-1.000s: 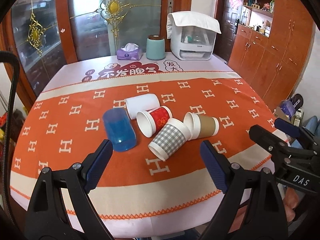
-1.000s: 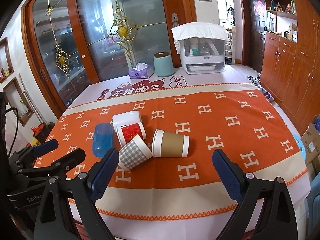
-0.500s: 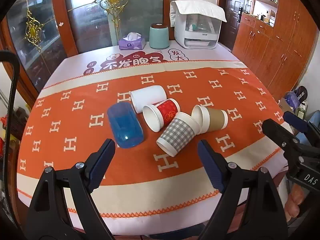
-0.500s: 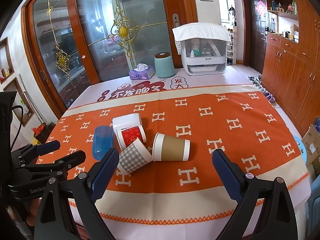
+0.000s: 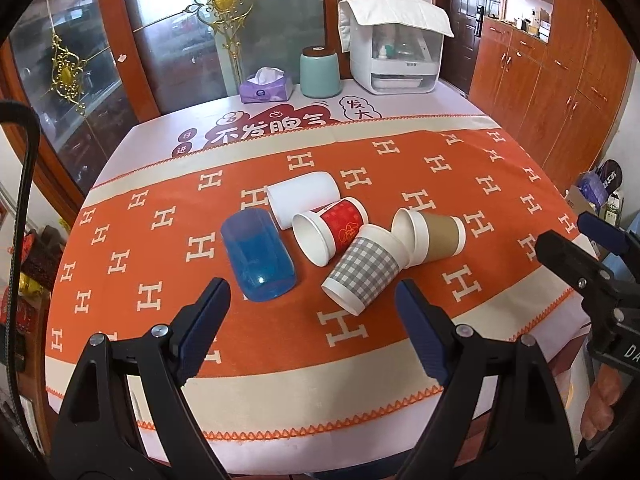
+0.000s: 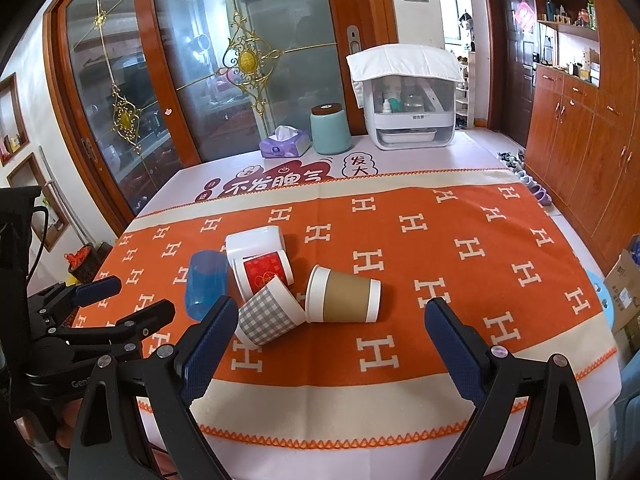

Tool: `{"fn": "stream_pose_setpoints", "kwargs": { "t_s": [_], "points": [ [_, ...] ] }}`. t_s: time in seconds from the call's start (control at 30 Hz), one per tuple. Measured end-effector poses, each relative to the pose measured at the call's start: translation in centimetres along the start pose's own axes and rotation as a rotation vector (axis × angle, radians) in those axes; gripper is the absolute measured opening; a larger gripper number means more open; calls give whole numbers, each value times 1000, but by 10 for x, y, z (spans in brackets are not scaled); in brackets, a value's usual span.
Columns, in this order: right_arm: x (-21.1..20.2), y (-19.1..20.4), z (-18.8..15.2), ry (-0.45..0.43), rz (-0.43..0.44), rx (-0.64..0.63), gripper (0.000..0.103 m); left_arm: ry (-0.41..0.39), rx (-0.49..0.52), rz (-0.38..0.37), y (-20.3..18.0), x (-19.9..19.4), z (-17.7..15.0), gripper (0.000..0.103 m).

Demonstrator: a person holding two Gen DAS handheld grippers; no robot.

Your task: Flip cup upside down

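Table (image 5: 400, 408): covered with an orange cloth (image 5: 168, 248) patterned with white H marks.

Cups, five, all lying on their sides in a cluster near the middle of the cloth:
- Blue plastic cup (image 5: 258, 254), leftmost, apart from the others by a narrow gap.
- White cup (image 5: 304, 196), at the back, touching the red cup.
- Red paper cup (image 5: 332, 230), white mouth turned toward the near left.
- Grey checked paper cup (image 5: 362, 270), nearest the table's front edge, touching the red cup and the brown cup.
- Brown paper cup (image 5: 430, 236), rightmost, mouth against the checked cup.

Far end of table: purple tissue box (image 5: 266, 86), teal canister (image 5: 320, 72) with a dark lid, white cabinet (image 5: 394, 58) draped with a white towel (image 5: 396, 12).

Left gripper (image 5: 312, 308): jaws released and spread wide, empty, over the front of the table short of the cups.

Right gripper (image 6: 332, 334): jaws released and spread wide, empty, over the front of the table, the checked and brown cups framed between its fingers.
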State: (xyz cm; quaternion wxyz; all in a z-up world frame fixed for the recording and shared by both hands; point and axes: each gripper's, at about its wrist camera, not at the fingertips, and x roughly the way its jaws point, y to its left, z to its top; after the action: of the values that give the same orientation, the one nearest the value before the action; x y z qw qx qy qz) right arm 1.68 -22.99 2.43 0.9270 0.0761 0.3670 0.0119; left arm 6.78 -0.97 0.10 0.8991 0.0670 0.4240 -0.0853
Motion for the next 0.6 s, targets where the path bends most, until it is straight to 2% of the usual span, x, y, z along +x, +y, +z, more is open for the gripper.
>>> {"fn": "stream_pose_setpoints", "kwargs": {
  "t_s": [0.4, 0.6],
  "points": [
    [5, 1, -1, 15, -5, -1, 96, 26, 9, -54, -1, 9, -6, 83],
    [15, 4, -4, 37, -8, -8, 91, 31, 24, -82, -5, 16, -6, 83]
  ]
}}
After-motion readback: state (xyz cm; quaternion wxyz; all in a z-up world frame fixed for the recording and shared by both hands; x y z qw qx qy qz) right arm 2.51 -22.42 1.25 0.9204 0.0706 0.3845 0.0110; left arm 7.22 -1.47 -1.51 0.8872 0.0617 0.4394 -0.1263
